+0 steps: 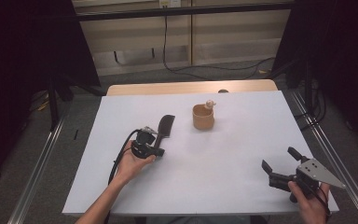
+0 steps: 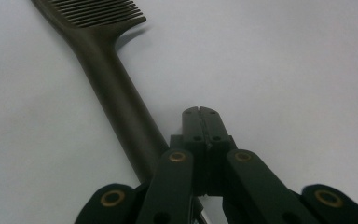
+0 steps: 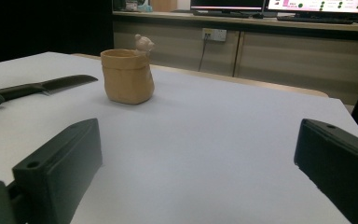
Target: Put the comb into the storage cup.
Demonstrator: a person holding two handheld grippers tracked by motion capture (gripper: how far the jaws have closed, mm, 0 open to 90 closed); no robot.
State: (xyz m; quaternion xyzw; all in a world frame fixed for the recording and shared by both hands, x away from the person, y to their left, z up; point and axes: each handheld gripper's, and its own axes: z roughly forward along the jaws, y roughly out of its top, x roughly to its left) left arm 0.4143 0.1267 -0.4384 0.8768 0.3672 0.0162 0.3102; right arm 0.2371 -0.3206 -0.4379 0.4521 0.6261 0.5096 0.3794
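The dark comb (image 1: 164, 127) lies flat mid-table, left of the tan cup (image 1: 203, 116). The left gripper (image 1: 154, 150) rests beside its handle with jaws closed, seemingly on nothing. The right gripper (image 1: 279, 164) waits wide open near the table's right front corner

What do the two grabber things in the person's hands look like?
Both are black. The left gripper has two slim fingers with small brass-coloured rivets, and a black cable trails from it. The right gripper has chunky, blocky fingers and a grey three-cornered plate with little holes on top. The forearms have no sleeves.
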